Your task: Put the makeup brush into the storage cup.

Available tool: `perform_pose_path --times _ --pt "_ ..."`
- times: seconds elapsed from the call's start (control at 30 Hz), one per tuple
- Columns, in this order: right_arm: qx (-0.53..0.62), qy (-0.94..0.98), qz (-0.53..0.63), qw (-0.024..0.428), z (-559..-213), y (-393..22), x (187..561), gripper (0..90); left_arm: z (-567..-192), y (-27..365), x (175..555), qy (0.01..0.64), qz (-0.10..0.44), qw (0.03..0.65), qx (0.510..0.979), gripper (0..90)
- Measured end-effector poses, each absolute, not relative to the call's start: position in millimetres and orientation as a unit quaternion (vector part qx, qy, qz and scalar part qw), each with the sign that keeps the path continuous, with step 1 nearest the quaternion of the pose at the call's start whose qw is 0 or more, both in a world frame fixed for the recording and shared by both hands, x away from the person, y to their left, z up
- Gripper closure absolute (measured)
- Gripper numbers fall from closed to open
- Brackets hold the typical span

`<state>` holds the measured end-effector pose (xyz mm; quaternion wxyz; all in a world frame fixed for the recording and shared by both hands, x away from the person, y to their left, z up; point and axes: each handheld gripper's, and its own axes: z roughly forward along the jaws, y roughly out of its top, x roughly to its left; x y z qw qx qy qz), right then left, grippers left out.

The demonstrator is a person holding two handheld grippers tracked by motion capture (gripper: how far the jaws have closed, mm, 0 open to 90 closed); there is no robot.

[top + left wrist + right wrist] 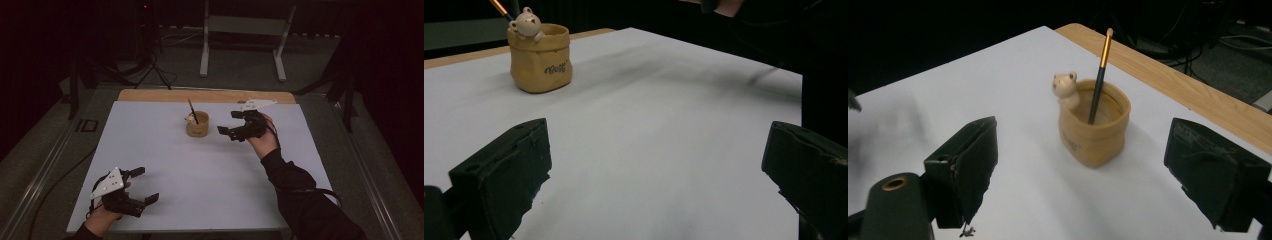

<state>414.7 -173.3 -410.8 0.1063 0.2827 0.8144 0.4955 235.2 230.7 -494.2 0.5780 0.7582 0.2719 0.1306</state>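
Table (150,150): flat white top, wooden strip (150,95) along the far edge; one tan pot (197,125) stands upright on the white surface, far centre, just short of the strip; a little bear figure sits on its rim; a brush stands inside it.

- Left hand-held gripper (142,186): black body, two blocky black jaws, grey three-cornered plate on top.
- Right hand-held gripper (230,122): the same black build and grey plate, with a cable trailing.
- Right sleeve (300,192): long, black.
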Motion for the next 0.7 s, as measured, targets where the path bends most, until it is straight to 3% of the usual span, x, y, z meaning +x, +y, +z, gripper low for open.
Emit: perform_pose_path --times 0.3,0.7 --pt "0.278 0.815 0.496 0.11 -420 -208 393 13.7 -494 230 235 0.271 0.131 0.578 0.758 0.6" --pt "0.26 0.805 0.527 0.083 -444 -248 353 14.1 -494 229 236 0.27 0.129 0.58 0.758 0.6"
